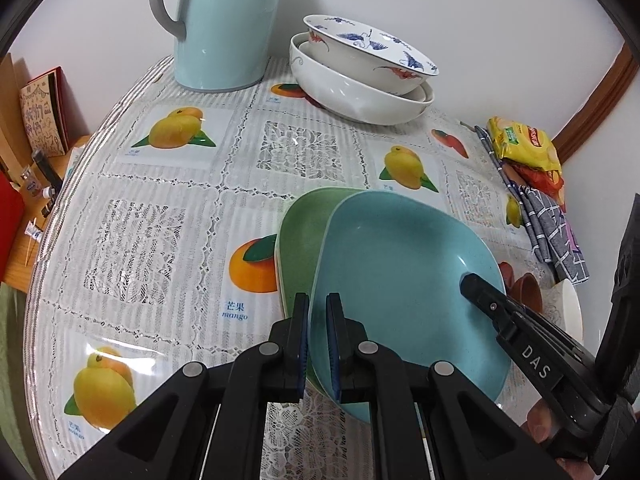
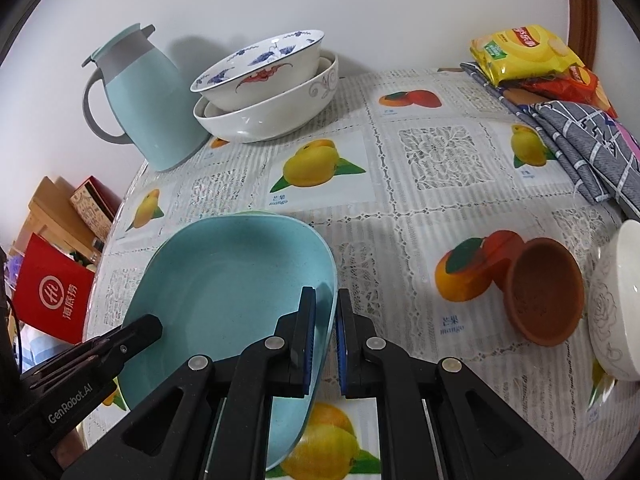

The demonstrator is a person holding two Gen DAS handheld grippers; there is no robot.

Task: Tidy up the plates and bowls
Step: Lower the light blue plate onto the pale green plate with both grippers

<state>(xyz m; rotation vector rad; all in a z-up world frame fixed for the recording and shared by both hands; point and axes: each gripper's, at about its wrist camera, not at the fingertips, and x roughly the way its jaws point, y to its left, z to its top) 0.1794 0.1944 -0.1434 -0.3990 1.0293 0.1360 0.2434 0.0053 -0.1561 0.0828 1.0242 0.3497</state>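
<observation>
A light blue plate lies on top of a green plate on the fruit-print tablecloth. My left gripper is shut on the blue plate's near left rim. My right gripper is shut on the same blue plate at its right rim; it shows in the left wrist view too. At the back a blue-patterned bowl is nested in a white bowl. A small brown bowl lies tilted at the right, next to a white bowl.
A light blue jug stands at the back left. Snack packets and a grey checked cloth lie at the back right. A wooden shelf with a red box is beyond the table's left edge.
</observation>
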